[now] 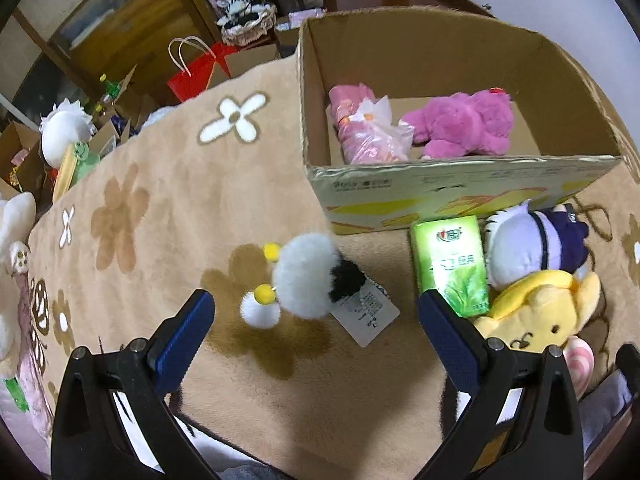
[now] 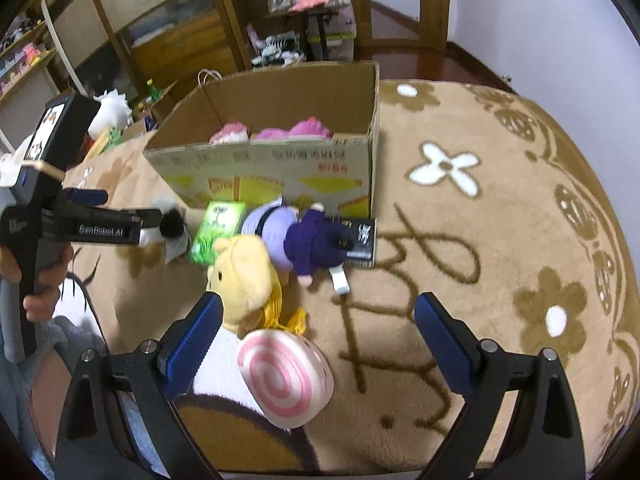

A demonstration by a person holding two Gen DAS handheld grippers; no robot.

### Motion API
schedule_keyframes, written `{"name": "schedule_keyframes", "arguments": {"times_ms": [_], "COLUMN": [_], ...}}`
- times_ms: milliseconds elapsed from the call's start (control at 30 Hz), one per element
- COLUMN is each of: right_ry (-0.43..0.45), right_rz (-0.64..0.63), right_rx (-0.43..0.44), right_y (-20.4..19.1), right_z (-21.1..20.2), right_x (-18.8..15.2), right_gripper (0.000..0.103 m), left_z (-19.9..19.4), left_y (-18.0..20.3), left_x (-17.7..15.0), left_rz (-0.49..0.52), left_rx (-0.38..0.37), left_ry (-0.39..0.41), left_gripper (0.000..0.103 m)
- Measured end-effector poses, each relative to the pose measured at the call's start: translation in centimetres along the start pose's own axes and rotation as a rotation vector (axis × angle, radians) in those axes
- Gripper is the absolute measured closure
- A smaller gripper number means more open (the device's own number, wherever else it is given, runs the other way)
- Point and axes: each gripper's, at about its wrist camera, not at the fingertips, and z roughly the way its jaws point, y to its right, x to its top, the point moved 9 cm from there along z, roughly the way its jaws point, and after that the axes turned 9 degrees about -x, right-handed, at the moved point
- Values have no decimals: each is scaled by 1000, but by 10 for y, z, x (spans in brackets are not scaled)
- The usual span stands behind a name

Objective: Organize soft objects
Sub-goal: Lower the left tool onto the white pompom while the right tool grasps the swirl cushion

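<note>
A: Two pairs of fingers, both spread wide and empty. The left gripper [image 1: 314, 320] frames the white pompom toy [image 1: 306, 280] on the blanket [image 1: 160, 220]; the right gripper [image 2: 320, 330] hangs over the pink swirl cushion [image 2: 286, 378].

B: The risk?

A: Closing on the toy's paper tag [image 1: 366, 314], or nudging the green tissue pack [image 1: 452, 264] just beside it.

B: And the cardboard box [image 1: 400, 192]?

A: It holds a magenta plush [image 1: 464, 128] and a pink bagged bundle [image 1: 368, 128], touching.
</note>
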Motion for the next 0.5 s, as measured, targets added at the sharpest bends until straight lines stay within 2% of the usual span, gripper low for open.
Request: {"name": "schedule_keyframes", "arguments": {"times_ms": [133,500], "right_ry": [-41,-156], "right_rz": [-7,-25], "right_rx": [9,60], "right_y": [-2,-13], "right_z": [10,36], "right_x": [-8,-30], "right_gripper": [3,19], "left_z": [12,46], "left_y": [-4,-19], "left_x": [2,-2], "left_rz": [-11,-128], "left_rx": [6,0], "left_ry": [-29,-95], "left_gripper": [2,2]}}
